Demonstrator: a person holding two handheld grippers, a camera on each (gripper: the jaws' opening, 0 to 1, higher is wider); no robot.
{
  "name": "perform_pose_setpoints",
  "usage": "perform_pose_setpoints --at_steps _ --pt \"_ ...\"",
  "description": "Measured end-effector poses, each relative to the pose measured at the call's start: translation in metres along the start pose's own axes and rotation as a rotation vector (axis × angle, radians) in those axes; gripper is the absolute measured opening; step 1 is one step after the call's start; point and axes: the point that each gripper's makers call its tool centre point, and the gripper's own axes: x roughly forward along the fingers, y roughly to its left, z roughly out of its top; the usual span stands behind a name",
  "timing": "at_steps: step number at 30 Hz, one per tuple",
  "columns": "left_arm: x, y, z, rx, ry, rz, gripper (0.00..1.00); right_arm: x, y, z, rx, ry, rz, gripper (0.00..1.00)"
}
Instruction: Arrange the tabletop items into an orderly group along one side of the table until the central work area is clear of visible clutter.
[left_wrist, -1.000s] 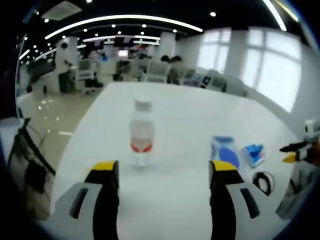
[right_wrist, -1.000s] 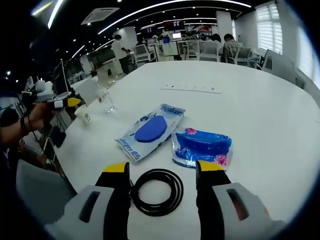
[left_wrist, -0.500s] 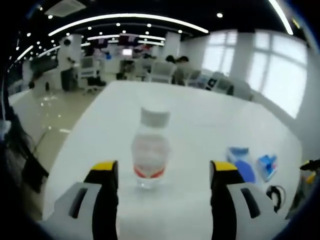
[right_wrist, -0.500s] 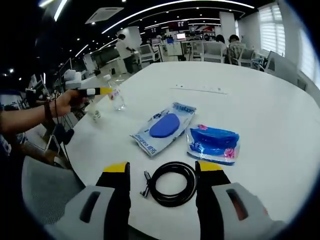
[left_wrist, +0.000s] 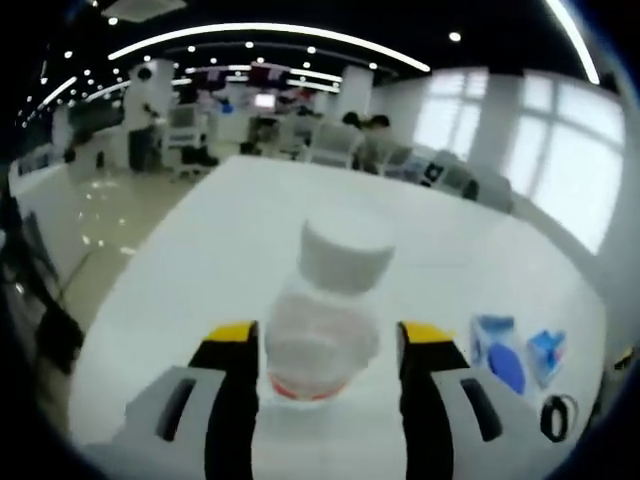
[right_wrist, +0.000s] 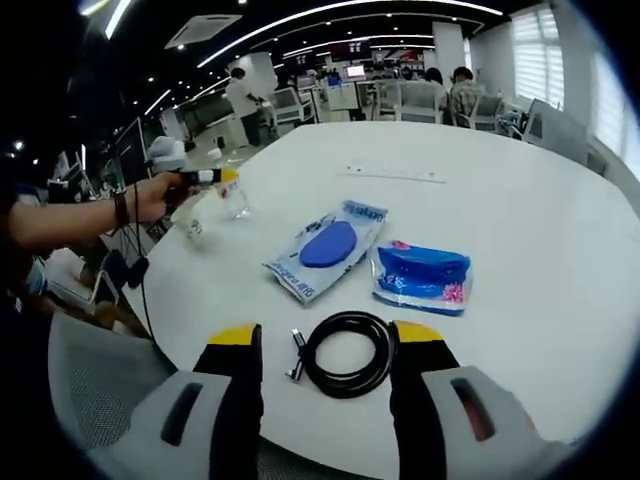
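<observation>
Water bottle (left_wrist: 325, 315) upright between left fingers (left_wrist: 232, 345), parted, contact unclear.

White table (right_wrist: 520, 200) carries bottle (left_wrist: 325, 310), two packets (right_wrist: 326, 248) (right_wrist: 421, 277), coiled cable (right_wrist: 348, 353).

A clear bottle (left_wrist: 325, 320) stands between the left hand-held gripper (left_wrist: 328, 345)'s parted jaws; two blue packets (left_wrist: 500, 355) lie at four o'clock on the desk (left_wrist: 250, 220).
</observation>
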Motion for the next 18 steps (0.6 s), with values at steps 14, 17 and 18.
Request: perform_pose_setpoints --at_steps 14,17,18 --pt "-0.001 0.007 -0.003 -0.007 0.008 0.031 0.39 0.005 0.002 0.001 0.014 0.000 0.002 0.48" --pt "-0.006 0.009 -0.004 -0.076 0.002 0.039 0.38 0.006 0.003 0.004 0.010 -0.007 0.008 0.48" --pt "-0.012 0.009 -0.006 -0.075 0.000 0.045 0.38 0.006 0.003 0.004 0.008 -0.008 0.011 0.48"
